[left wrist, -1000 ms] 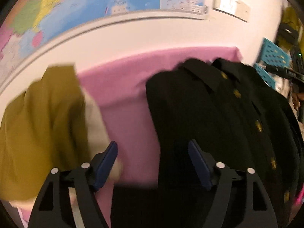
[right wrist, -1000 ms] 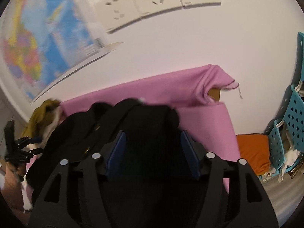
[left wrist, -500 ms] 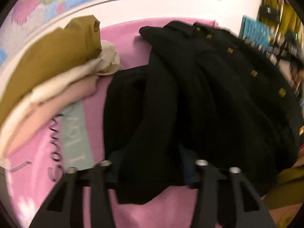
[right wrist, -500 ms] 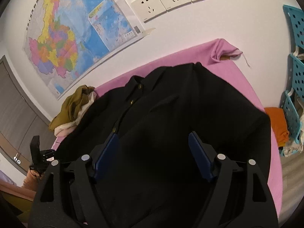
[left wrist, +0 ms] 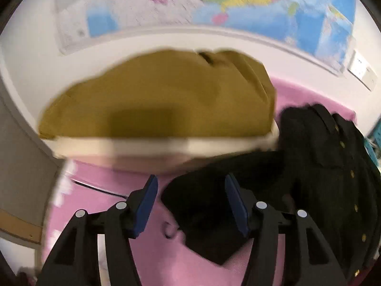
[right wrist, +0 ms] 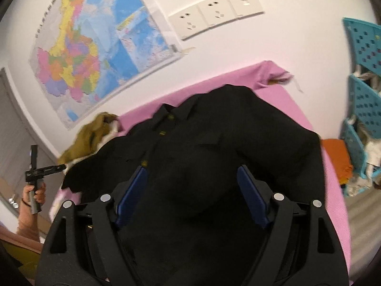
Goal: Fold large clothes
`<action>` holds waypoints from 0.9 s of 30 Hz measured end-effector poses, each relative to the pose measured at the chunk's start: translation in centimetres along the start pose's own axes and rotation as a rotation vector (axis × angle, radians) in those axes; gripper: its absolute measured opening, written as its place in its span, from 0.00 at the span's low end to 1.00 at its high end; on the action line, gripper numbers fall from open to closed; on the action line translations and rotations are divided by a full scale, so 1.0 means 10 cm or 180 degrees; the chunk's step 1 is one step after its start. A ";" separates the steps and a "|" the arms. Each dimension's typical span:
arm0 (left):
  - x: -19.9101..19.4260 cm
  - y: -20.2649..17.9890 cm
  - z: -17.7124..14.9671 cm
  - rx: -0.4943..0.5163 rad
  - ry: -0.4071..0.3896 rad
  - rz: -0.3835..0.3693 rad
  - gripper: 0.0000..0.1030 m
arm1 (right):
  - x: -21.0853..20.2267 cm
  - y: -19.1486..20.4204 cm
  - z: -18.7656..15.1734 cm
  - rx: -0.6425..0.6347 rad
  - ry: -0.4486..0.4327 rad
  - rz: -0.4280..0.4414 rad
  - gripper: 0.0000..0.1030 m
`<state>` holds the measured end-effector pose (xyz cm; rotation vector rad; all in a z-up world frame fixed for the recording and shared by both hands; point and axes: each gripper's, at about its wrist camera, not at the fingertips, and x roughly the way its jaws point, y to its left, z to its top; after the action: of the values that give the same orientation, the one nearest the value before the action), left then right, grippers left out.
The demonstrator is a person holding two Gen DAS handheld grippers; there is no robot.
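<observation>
Black button-front coat (right wrist: 214, 157) lay spread on the pink-covered table (right wrist: 293, 104). Left tool (left wrist: 190, 202) had just been opening, sleeve end loose between its jaws; right tool (right wrist: 190, 188) gaped, holding nothing. Sleeve might snag the mustard stack (left wrist: 162, 100) at the left edge.

Coat (right wrist: 214, 143) on bedspread (right wrist: 293, 104), folded pile (right wrist: 88, 138) left, baskets (right wrist: 364, 104) right

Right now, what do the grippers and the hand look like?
Left gripper and right gripper: black plastic arms with silver rivets, flat dark-blue pads. From the right wrist view the left one sits on a grey handle, in a hand with a dark wristband.
</observation>
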<state>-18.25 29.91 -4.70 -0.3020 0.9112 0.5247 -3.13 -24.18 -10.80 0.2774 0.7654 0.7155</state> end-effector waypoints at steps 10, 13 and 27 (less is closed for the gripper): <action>-0.62 -0.48 -0.50 0.0766 -0.0754 -0.1253 0.68 | -0.39 -0.40 -0.45 0.0284 0.0054 -0.0660 0.87; -0.57 -0.87 -0.57 0.1055 -0.0716 -0.1344 0.74 | -0.35 -0.48 -0.62 0.0410 0.0190 -0.0569 0.85; -0.21 -1.96 -0.67 0.1689 -0.0383 -0.1974 0.74 | -1.04 -0.65 -0.39 0.0576 -0.0444 -0.0491 0.11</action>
<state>-13.01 9.83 -6.37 -0.0560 0.7564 -0.2717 -8.00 -36.12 -11.07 0.4234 0.7108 0.4767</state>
